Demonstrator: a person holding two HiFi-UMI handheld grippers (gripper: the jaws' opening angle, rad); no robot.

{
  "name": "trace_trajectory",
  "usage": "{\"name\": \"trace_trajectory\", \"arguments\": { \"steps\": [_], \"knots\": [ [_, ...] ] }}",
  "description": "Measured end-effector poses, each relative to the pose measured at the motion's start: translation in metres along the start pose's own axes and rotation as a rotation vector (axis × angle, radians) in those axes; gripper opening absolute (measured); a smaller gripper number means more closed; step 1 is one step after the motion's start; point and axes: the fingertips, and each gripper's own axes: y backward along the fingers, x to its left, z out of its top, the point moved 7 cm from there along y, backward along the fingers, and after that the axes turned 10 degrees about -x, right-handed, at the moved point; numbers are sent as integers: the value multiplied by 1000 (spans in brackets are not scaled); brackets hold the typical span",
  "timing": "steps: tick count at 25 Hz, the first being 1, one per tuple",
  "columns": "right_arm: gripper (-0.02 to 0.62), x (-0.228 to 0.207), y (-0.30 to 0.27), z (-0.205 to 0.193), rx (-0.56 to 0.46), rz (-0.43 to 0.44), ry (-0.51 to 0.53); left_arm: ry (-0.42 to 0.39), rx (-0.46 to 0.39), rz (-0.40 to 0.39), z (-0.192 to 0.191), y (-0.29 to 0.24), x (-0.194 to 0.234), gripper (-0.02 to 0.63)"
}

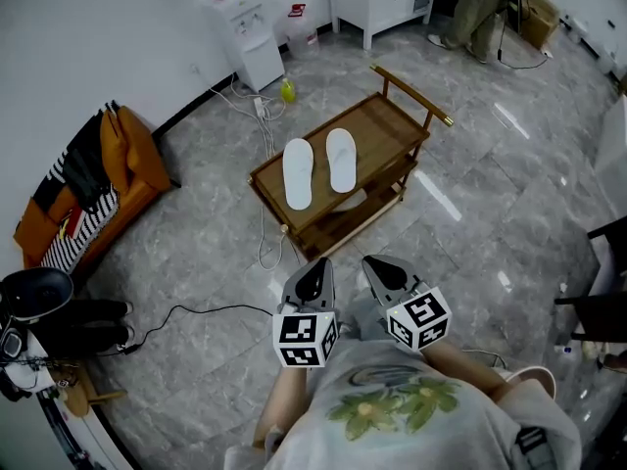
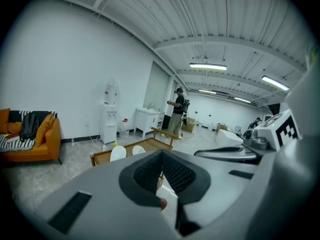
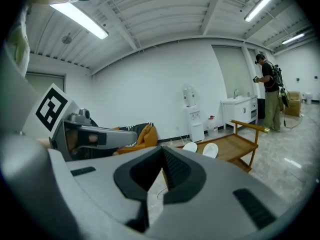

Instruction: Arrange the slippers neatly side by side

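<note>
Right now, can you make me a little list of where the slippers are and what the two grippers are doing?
slippers: two white slippers, lying side by side with a small gap between them
resting on: top shelf of the wooden cart
left gripper: shut, empty, held close to the person's body, short of the cart
right gripper: shut, empty, beside the left one
nearby: orange sofa and water dispenser by the wall
</note>
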Motion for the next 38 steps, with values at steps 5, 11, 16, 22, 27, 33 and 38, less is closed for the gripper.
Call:
{"name": "trace_trajectory", "arguments": {
  "steps": [5,11,16,22,27,33,38],
  "knots": [
    [5,-25,-22,7,13,17,-14,2,13,11,6,-31,5,15],
    [5,-64,-44,13,24,49,-29,1,21,35,10,-71,2,14],
    [6,-93,-64,20,35,94,-40,16,26,80,12,-100,3,15],
    [6,-123,-91,25,55,143,-34,35,33,154,12,-128,11,14],
    [6,-141,-105,27,70,182,-34,49,28,214,12,-139,15,14],
    [9,-150,-117,25,98,203,-53,61,48,247,9,-144,21,15],
    [28,-159,-126,24,108,197,-65,62,56,258,8,-152,26,14]
  ]
}}
